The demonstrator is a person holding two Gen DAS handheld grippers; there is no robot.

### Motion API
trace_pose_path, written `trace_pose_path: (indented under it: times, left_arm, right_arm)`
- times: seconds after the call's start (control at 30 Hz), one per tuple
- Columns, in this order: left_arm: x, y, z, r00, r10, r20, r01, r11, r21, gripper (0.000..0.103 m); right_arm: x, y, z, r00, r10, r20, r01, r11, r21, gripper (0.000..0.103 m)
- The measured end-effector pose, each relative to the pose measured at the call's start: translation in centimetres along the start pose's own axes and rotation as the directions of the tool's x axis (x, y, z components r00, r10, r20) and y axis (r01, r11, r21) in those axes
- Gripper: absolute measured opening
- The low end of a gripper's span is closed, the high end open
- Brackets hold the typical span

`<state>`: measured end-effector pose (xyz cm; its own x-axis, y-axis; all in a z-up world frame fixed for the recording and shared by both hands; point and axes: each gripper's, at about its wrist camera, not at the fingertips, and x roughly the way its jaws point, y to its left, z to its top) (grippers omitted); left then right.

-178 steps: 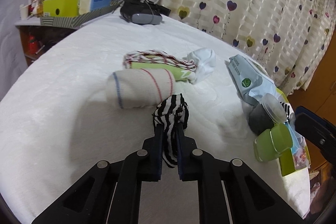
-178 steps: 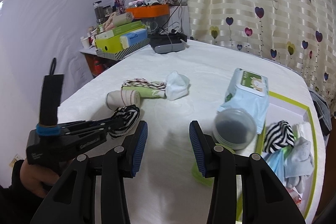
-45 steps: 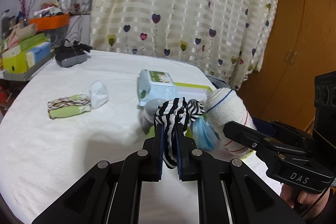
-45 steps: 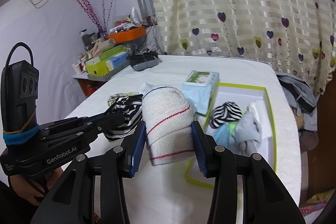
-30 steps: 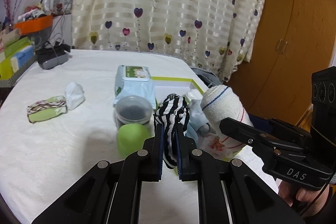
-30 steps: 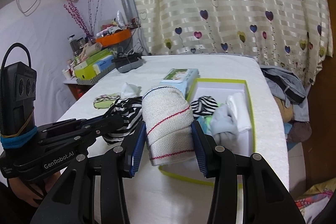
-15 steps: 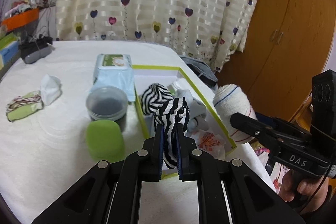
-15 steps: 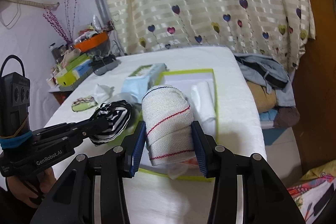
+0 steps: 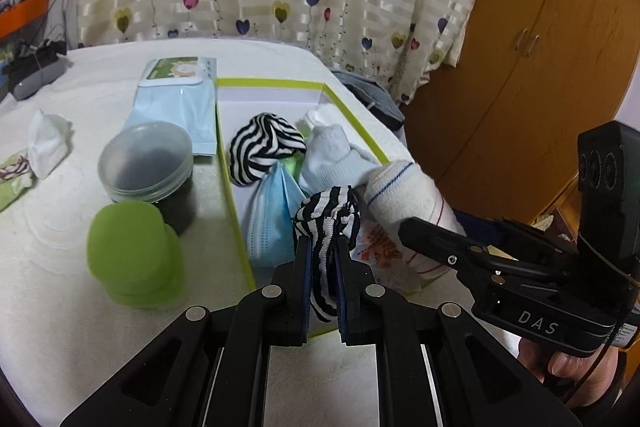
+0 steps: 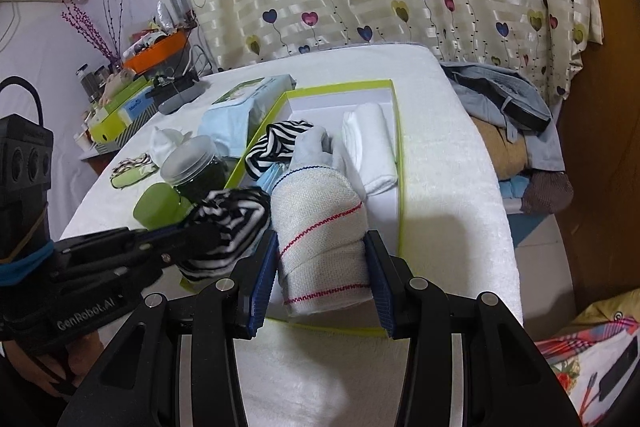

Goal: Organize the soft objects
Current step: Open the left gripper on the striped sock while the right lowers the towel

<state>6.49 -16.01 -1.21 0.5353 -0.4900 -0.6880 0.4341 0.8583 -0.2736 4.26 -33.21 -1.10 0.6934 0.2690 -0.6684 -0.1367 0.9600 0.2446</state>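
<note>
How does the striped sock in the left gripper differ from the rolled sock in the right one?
The striped sock is black-and-white and squeezed thin; the rolled sock is cream with thin red lines and bulky. The left gripper is shut tight, the right gripper spread wide. Both hang above the green-rimmed box.

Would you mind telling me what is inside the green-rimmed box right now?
In the green-rimmed box lie a striped sock ball, a blue face mask, a pale sock and a folded white cloth. The near end is hidden behind both held socks.
</note>
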Motion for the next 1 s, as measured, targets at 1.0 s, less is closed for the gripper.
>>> trace_pose_path:
  times: [1.0]
  left_arm:
    - [3.8,1.0,2.9,0.999,0.049,-0.007,-0.050,0.998,-0.037,0.011]
  right_arm:
    - [1.9,-1.2,2.6,0.999,-0.017,0.044,0.017,1.000,0.015,0.044]
